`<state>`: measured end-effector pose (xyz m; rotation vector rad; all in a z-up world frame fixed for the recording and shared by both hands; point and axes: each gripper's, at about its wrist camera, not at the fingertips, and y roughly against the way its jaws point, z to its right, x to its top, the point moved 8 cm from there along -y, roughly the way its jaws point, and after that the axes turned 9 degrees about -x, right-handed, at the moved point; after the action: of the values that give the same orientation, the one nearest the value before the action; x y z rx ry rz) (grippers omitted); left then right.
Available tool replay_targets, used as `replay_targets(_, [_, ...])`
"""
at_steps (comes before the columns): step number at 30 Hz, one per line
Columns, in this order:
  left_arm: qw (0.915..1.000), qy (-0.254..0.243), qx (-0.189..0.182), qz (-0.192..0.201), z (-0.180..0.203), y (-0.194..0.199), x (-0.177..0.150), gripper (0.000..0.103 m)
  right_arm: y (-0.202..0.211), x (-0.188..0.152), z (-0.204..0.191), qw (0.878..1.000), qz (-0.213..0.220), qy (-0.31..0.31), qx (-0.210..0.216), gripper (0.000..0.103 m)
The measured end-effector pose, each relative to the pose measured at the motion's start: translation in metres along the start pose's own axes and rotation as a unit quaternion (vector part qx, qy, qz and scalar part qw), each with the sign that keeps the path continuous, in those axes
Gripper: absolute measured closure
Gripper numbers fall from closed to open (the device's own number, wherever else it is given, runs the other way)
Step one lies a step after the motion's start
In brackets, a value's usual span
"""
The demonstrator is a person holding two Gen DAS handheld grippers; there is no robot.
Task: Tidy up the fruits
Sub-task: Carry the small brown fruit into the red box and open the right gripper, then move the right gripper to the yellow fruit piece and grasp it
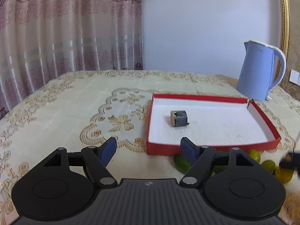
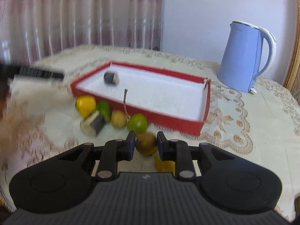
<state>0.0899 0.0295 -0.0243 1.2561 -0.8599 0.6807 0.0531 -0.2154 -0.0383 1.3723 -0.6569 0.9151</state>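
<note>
My worktop (image 1: 65,103) fills both views under its embroidered cloth. The blue kettle (image 2: 243,56) stands upper right, the red tray (image 2: 187,120) at centre, a dark roll (image 2: 111,77) lying inside it. Fruits (image 2: 138,122) cluster along the tray's lower-left edge. My left tongs (image 1: 148,150) stand spread, empty. My right tongs (image 2: 145,146) pinch a brown stemmed fruit (image 2: 146,144).

A blue kettle (image 1: 259,71) stands upright on the embroidered tablecloth (image 1: 75,101) near the table's far edge, with a patterned curtain (image 1: 65,28) and a plain wall (image 1: 196,22) behind it.
</note>
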Motion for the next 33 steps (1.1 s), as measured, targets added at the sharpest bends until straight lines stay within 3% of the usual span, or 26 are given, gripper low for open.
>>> replay_targets(7, [0.9997,-0.012,0.021,-0.006,0.002,0.002,-0.009,0.028,-0.036,0.044,0.008,1.000,0.015,-0.016,0.011,0.079])
replay_targets(13, [0.9995,-0.024,0.017,-0.010,0.009,0.007,-0.012,0.028,-0.100,0.092,0.025,0.999,0.010,-0.039,-0.028,0.079])
replay_targets(17, [0.9994,-0.029,0.014,-0.014,0.010,0.010,-0.015,0.023,-0.147,0.107,0.048,0.995,-0.011,-0.092,-0.046,0.077])
replay_targets(18, [0.9994,-0.029,0.012,-0.015,0.010,0.011,-0.016,0.022,-0.157,0.104,0.053,0.993,-0.027,-0.104,-0.049,0.073])
replay_targets(19, [0.9993,-0.031,0.011,-0.016,0.010,0.011,-0.017,0.022,-0.161,0.100,0.059,0.991,-0.035,-0.118,-0.056,0.061])
replay_targets(22, [0.9992,-0.034,0.007,-0.019,0.009,0.011,-0.020,0.022,-0.146,0.089,0.058,0.990,-0.027,-0.129,-0.044,0.056])
replay_targets(24, [0.9993,-0.031,0.003,-0.022,0.008,0.009,-0.022,0.022,-0.122,0.078,0.056,0.990,-0.019,-0.133,-0.044,0.033])
replay_targets(25, [0.9993,-0.028,-0.001,-0.024,0.008,0.008,-0.023,0.022,-0.109,0.072,0.054,0.990,-0.015,-0.131,-0.048,0.011])
replay_targets(26, [0.9993,-0.025,-0.006,-0.026,0.009,0.007,-0.023,0.022,-0.094,0.065,0.053,0.990,-0.010,-0.127,-0.056,0.000])
replay_targets(30, [0.9991,-0.013,-0.024,-0.032,0.014,0.005,-0.027,0.022,-0.042,0.038,0.049,0.987,0.002,-0.127,-0.103,0.000])
replay_targets(33, [0.9989,-0.023,-0.029,-0.028,0.021,0.006,-0.030,0.022,-0.012,0.017,0.054,0.984,0.013,-0.152,-0.093,0.000])
